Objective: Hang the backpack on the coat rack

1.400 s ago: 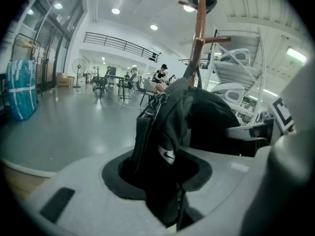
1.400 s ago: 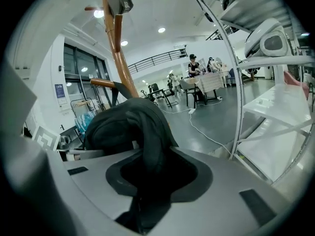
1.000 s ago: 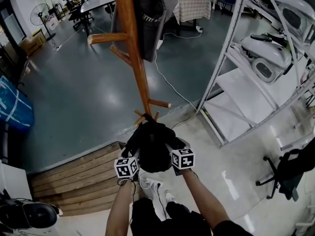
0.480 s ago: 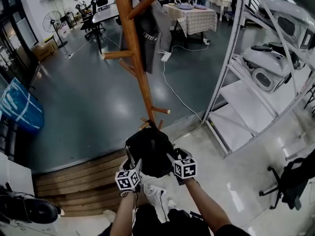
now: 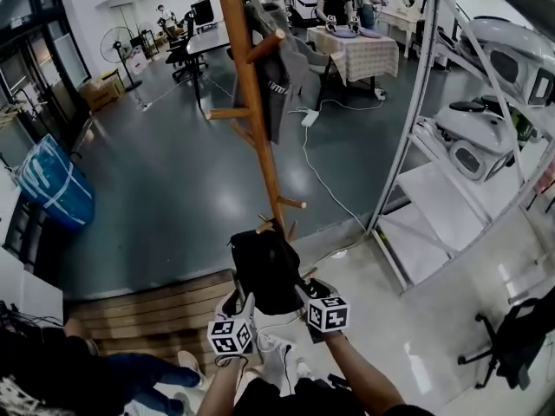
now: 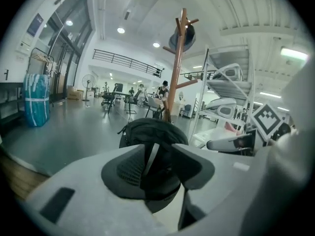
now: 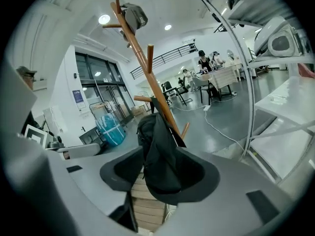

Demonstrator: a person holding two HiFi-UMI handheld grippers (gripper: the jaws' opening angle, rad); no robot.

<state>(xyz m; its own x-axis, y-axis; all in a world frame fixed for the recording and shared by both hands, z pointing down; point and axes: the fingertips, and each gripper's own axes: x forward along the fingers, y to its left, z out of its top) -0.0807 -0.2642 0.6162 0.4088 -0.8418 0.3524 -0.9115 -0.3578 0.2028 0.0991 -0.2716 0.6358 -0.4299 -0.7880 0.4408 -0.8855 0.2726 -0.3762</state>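
The black backpack (image 5: 264, 271) hangs in the air just in front of the foot of the wooden coat rack (image 5: 260, 137), whose pegs rise above it. My left gripper (image 5: 238, 306) grips it from the lower left and my right gripper (image 5: 305, 297) from the lower right. Both sets of jaws are closing on it. In the left gripper view a strap and the backpack (image 6: 147, 129) sit between the jaws, with the rack (image 6: 178, 68) behind. The right gripper view shows backpack (image 7: 157, 146) fabric pinched between the jaws, in front of the rack (image 7: 147, 77).
A dark garment (image 5: 282, 76) hangs on the rack's upper pegs. Metal shelving (image 5: 434, 189) with white machine shells stands at the right. A wooden step (image 5: 147, 306) lies below left, a cable (image 5: 325, 176) crosses the floor, and a blue bag (image 5: 52, 185) stands at the left.
Both grippers have lifted the backpack higher in front of the rack's base. The head view has tilted up, showing more of the rack and room.
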